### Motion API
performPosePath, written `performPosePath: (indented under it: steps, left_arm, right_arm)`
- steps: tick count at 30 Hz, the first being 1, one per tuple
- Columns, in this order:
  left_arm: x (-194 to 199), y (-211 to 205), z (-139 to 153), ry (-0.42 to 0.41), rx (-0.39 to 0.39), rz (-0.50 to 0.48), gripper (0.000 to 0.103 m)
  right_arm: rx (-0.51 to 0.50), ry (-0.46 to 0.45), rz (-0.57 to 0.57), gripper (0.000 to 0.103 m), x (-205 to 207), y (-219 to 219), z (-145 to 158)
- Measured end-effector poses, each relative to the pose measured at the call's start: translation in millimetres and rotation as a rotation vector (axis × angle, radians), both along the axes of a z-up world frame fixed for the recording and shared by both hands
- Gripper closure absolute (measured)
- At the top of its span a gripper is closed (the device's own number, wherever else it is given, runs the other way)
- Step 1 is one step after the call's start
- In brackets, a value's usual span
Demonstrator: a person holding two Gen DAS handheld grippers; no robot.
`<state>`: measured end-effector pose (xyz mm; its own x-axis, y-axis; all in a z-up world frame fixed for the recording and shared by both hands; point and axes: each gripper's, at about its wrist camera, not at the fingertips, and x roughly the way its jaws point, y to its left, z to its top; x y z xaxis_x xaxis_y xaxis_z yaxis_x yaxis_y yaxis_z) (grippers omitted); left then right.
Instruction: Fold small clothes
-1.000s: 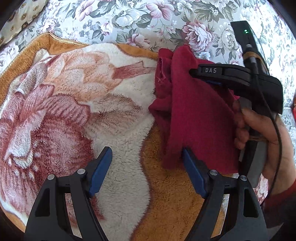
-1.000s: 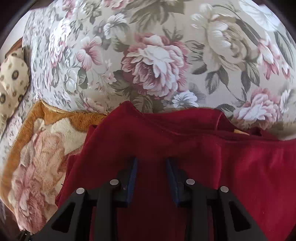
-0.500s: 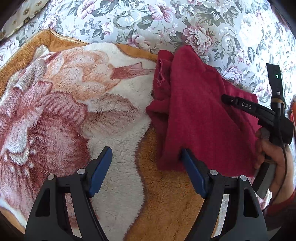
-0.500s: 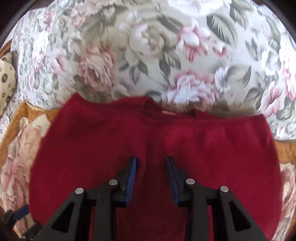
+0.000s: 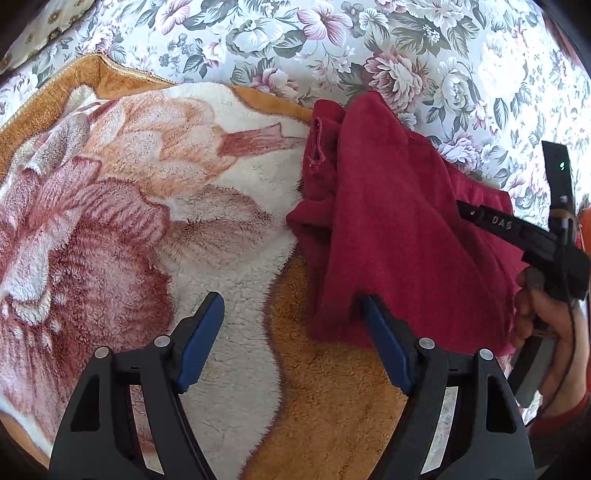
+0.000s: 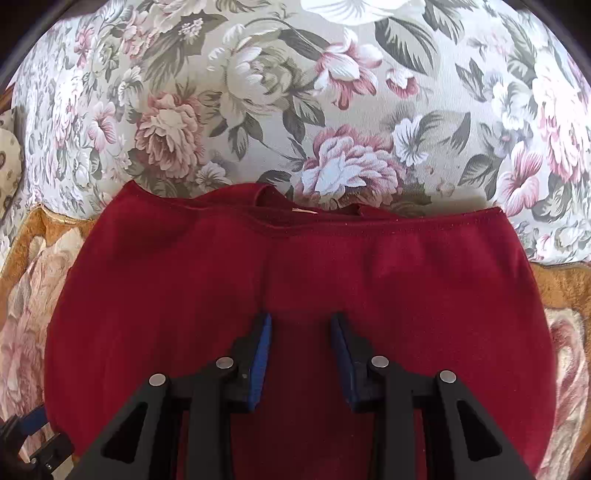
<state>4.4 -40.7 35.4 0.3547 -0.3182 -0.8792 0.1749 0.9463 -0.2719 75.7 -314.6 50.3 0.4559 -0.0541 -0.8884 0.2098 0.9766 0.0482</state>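
A dark red garment point(image 5: 406, 240) lies where the fleece blanket meets the floral sheet, bunched at its left side and spread flat toward the right. My left gripper point(image 5: 291, 325) hovers open over the blanket, nothing between its fingers; its right finger point(image 5: 384, 343) touches the garment's near edge. My right gripper point(image 5: 466, 211) reaches in from the right over the cloth. In the right wrist view the garment point(image 6: 184, 295) fills the lower half, its hem running across the far side. There my right gripper point(image 6: 303, 332) is narrowly closed on a fold of the red cloth.
A fleece blanket point(image 5: 147, 221) with a large orange and pink flower covers the left and near side. A floral sheet point(image 5: 406, 44) point(image 6: 295, 92) lies beyond it. A person's hand point(image 5: 546, 317) holds the right gripper's handle. A patterned pillow point(image 5: 44, 22) sits at the far left corner.
My right gripper has travelled to the right and drawn the red cloth with it, so the garment now lies wider and flatter. The left gripper has stayed put and open.
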Motion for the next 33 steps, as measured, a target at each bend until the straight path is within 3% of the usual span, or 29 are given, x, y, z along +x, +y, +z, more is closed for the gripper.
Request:
performPosePath:
  steps: [4,8,10,16,20,33]
  left_arm:
    - [2.0,-0.8,2.2,0.004,-0.011,0.000,0.024]
    - [2.5,0.0,5.4,0.012,-0.050,0.001,0.024]
    - [3.8,1.7,5.1,0.029,-0.095,0.002,0.024]
    - [5.9,2.6,2.9,0.065,-0.169,-0.006,0.024]
    - [7.5,1.5,-1.3,0.072,-0.171,-0.003,0.024]
    - [9.9,-6.0,-5.5,0.048,-0.178,-0.027,0.017]
  right_arm:
    - [0.119,-0.040,0.031,0.071,6.0,14.7,25.3]
    - [0.282,-0.064,0.086,0.059,17.8,33.3,40.8]
    - [0.317,-0.053,0.109,0.058,17.0,45.7,38.7]
    - [0.311,0.006,0.195,0.053,33.8,81.1,32.5]
    - [0.365,0.019,0.171,0.039,49.3,91.1,24.5]
    - [0.268,0.156,0.204,0.035,103.0,132.1,-11.1]
